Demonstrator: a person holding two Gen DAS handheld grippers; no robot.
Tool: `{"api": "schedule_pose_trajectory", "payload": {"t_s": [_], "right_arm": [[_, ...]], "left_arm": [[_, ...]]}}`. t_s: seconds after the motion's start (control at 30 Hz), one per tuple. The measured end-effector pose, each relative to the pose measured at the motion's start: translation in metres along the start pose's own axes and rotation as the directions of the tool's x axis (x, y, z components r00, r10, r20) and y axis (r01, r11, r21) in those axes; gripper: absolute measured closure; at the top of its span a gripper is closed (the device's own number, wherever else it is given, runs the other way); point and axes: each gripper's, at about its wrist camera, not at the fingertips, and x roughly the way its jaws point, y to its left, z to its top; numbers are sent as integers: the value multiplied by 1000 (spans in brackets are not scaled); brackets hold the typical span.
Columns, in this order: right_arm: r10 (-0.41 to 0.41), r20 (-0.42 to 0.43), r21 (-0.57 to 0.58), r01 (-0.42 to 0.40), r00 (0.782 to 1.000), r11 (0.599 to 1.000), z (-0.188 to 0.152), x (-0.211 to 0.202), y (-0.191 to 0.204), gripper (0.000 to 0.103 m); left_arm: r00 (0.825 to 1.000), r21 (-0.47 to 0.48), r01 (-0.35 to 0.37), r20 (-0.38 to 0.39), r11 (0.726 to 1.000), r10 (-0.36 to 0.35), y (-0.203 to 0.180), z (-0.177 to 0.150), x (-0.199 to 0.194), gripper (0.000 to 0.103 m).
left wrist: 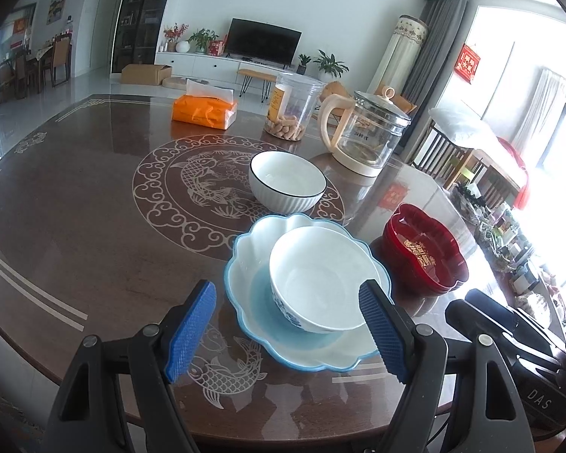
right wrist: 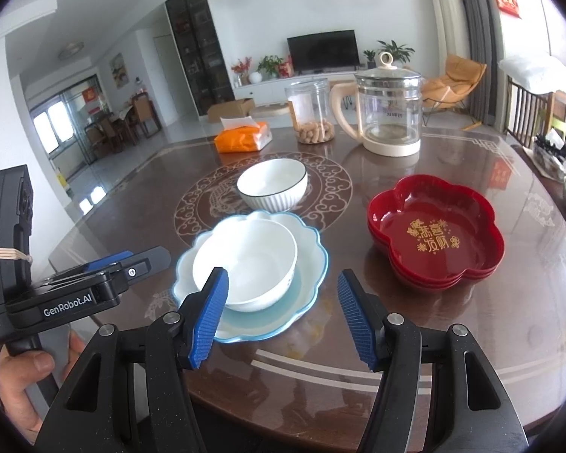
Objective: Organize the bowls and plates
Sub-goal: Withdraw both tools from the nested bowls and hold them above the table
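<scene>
Currently both jaws stand apart, empty; white bowl [left wrist: 317, 283] on scalloped plate [left wrist: 253, 302] lies directly ahead, nearer left gripper [left wrist: 286, 336].

The right gripper [left wrist: 509, 324] shows in the left wrist view only as a dark body cut by the frame's edge, its jaws hidden. The bowl [right wrist: 245, 264] covers the middle of the scalloped plate [right wrist: 309, 256], and a blue pad hides part of the bowl's near rim. The stacked red dishes [right wrist: 434, 241] hide one another below the top one. The kettle's [right wrist: 390, 113] lettering is too small to read.
</scene>
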Motion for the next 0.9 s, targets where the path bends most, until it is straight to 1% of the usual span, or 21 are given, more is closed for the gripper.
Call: {"api": "schedule_pose_trajectory", "payload": {"t_s": [0.13,0.3,0.53,0.9], "right_arm": [[4,-6,9,-4,1000,1000,-4,1,1,39],[7,3,14,-7,1000,1000,-7,-3,1,39],[12,1,14,-12,1000,1000,-9,-4,3,39],[18,-8,22,-18,1000,1000,-13,-6,4,39]], "left_arm": [[1000,-3,-1,4,1000,1,0,-1,-1,25],[1000,-9,2,-9,1000,-2,-1,-2,0,25],[1000,0,4,-2,1000,-4,-4,-2,-3,25],[1000,-13,5,-20,1000,-6,-2,-6,-1,25]]}}
